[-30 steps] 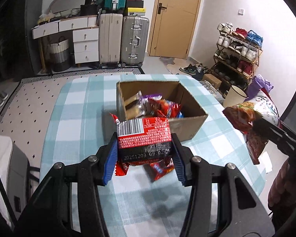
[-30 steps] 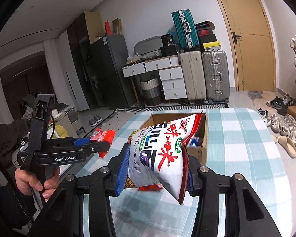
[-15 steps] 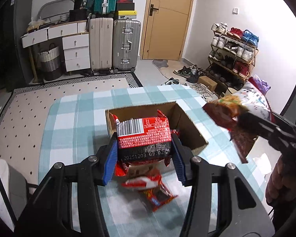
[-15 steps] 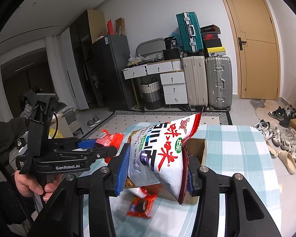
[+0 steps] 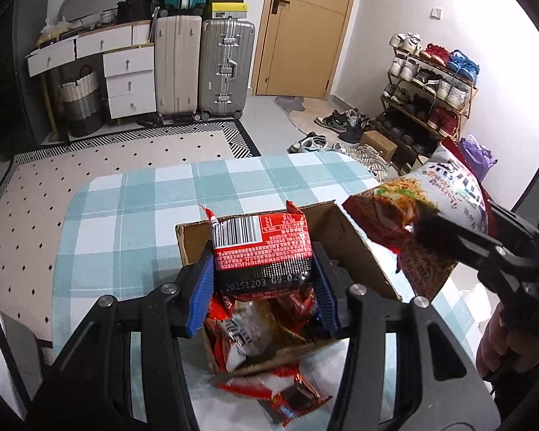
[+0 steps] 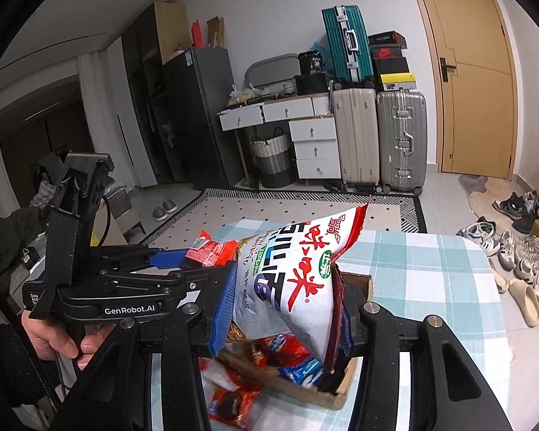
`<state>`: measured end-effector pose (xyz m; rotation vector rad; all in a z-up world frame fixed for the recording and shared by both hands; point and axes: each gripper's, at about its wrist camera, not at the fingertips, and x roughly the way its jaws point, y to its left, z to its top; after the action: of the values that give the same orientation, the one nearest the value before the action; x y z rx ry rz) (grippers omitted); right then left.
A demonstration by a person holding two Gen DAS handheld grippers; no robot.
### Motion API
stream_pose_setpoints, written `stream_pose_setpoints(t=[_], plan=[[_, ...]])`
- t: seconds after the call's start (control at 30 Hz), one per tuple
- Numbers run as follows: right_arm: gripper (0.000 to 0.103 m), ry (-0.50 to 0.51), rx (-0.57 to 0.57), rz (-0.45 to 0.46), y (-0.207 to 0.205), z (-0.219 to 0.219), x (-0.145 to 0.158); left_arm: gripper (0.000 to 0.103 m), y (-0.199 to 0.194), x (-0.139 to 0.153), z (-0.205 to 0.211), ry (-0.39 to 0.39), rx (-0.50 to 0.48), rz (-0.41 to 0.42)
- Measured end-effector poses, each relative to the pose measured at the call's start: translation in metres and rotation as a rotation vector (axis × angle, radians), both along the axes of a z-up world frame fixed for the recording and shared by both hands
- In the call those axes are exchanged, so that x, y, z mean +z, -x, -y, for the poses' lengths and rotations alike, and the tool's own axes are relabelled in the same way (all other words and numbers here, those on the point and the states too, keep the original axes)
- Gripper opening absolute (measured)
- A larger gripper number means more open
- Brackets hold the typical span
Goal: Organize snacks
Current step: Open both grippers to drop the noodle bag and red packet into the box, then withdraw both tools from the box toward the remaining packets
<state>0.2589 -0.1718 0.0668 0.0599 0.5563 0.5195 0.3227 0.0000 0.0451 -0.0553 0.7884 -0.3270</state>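
My left gripper (image 5: pixel 264 283) is shut on a red snack packet (image 5: pixel 260 251) with a barcode and holds it above the open cardboard box (image 5: pixel 355 248). My right gripper (image 6: pixel 280 309) is shut on a white and red noodle bag (image 6: pixel 291 269) and holds it above the same box (image 6: pixel 327 397). The bag also shows at the right of the left wrist view (image 5: pixel 431 212). The box holds several snack packets (image 5: pixel 248 330). A red cookie packet (image 5: pixel 287 395) lies on the table just in front of the box.
The table has a teal checked cloth (image 5: pixel 136 208). Suitcases (image 5: pixel 226 68) and white drawers (image 5: pixel 125 72) stand at the back wall, a shoe rack (image 5: pixel 431 89) at the right. Shoes (image 6: pixel 514 251) lie on the floor by the table's right edge.
Both grippers have moved forward with their packets, from short of the box to over it. The box now lies under the fingers in both views.
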Motion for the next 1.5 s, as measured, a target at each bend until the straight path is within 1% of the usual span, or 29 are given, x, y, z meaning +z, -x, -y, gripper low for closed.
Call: stream_pose_setpoints(t=[0.2,0.3,0.37,0.43,0.47,0.5,0.57,0.6,0.67,0.73,0.83,0.93,1.03,1.1,1.2,1.4,1.5], plan=[[0.047,0.015,-0.003,-0.028,-0.03,-0.004,-0.02,0.047,-0.027,-0.022,0.007,-0.008,-0.013,-0.043],[0.047,0.016,-0.007,-0.045,-0.045,-0.007,-0.032,0.047,-0.036,-0.031,0.013,-0.007,-0.034,-0.059],[0.047,0.025,-0.011,-0.056,-0.055,-0.009,-0.041,0.047,-0.044,-0.037,0.014,0.011,-0.049,-0.072],[0.047,0.036,-0.011,-0.065,-0.064,-0.011,-0.05,0.052,-0.049,-0.041,0.013,0.02,-0.045,-0.086],[0.048,0.048,-0.007,-0.067,-0.068,-0.013,-0.053,0.061,-0.052,-0.042,0.013,0.025,-0.04,-0.093],[0.05,0.056,-0.007,-0.065,-0.069,-0.015,-0.056,0.07,-0.054,-0.044,0.012,0.032,-0.039,-0.099],[0.056,0.066,-0.013,-0.046,-0.071,-0.014,-0.06,0.07,-0.053,-0.044,0.009,0.038,-0.021,-0.084],[0.061,0.068,-0.021,-0.033,-0.069,-0.013,-0.06,0.07,-0.053,-0.045,0.009,0.033,-0.022,-0.081],[0.064,0.06,-0.03,-0.015,-0.066,-0.009,-0.059,0.07,-0.051,-0.044,0.007,0.031,-0.02,-0.086],[0.064,0.053,-0.031,-0.008,-0.063,-0.004,-0.057,0.07,-0.047,-0.042,0.006,0.032,-0.022,-0.081],[0.065,0.042,-0.035,-0.001,-0.055,0.004,-0.053,0.071,-0.037,-0.037,0.006,0.002,-0.012,-0.057],[0.066,0.039,-0.038,0.011,-0.043,0.009,-0.046,0.072,-0.025,-0.029,0.003,0.004,-0.004,-0.045],[0.069,0.037,-0.04,0.03,-0.029,0.01,-0.039,0.076,-0.011,-0.02,0.001,-0.016,0.015,-0.026],[0.073,0.037,-0.041,0.047,-0.019,0.01,-0.032,0.081,0.001,-0.01,-0.001,-0.025,0.022,-0.005],[0.082,0.033,-0.049,0.071,-0.003,0.009,-0.024,0.081,0.014,0.002,-0.003,-0.031,0.036,0.018],[0.086,0.015,-0.051,0.103,0.028,0.007,-0.006,0.087,0.045,0.02,-0.008,-0.052,0.071,0.06],[0.087,0.014,-0.052,0.12,0.044,0.007,0.001,0.087,0.061,0.024,-0.009,-0.073,0.09,0.087]])
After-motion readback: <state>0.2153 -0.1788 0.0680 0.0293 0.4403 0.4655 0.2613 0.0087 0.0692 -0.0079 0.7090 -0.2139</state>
